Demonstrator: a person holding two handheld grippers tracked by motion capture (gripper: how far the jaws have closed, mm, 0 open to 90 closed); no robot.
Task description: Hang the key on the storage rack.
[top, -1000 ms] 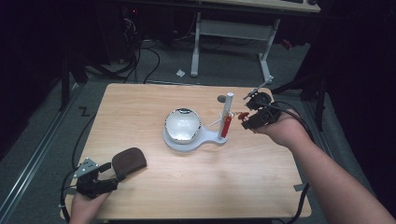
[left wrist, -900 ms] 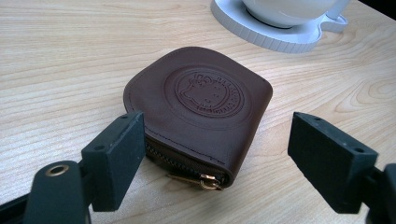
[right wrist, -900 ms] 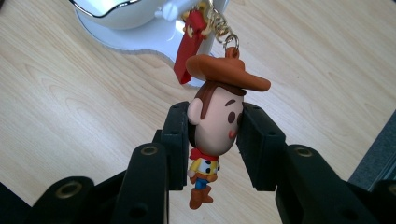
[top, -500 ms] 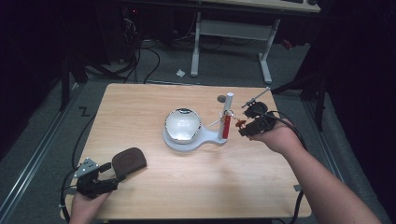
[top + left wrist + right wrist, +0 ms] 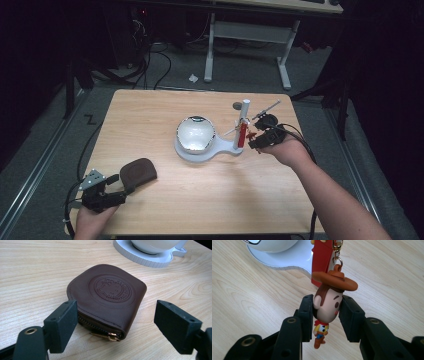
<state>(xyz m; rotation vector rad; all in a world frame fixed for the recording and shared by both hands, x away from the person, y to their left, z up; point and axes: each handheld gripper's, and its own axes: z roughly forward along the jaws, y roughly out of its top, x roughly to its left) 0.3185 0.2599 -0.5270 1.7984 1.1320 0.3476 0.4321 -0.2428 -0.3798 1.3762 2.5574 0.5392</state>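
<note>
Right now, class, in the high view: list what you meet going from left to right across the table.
Left hand-held gripper → brown pouch → white stand with its round mirror → white post with the red tag → right hand-held gripper, shut on the cowboy keychain figure.

Left tool (image 5: 116, 187), lower left of high view: black body, grey three-cornered plate on top with small dark screw dots, black cable looping off below. Right tool (image 5: 256, 141), right of centre: black, black cable trailing along the forearm toward lower right. Forearms bare, no sleeves in frame. Close up, left tool (image 5: 125, 325): matte black rectangular pads, small round holes, brass-ringed eyelet on the linkage. Right tool (image 5: 327, 317): same black pads, brass-ringed pivots on rounded black links.
</note>
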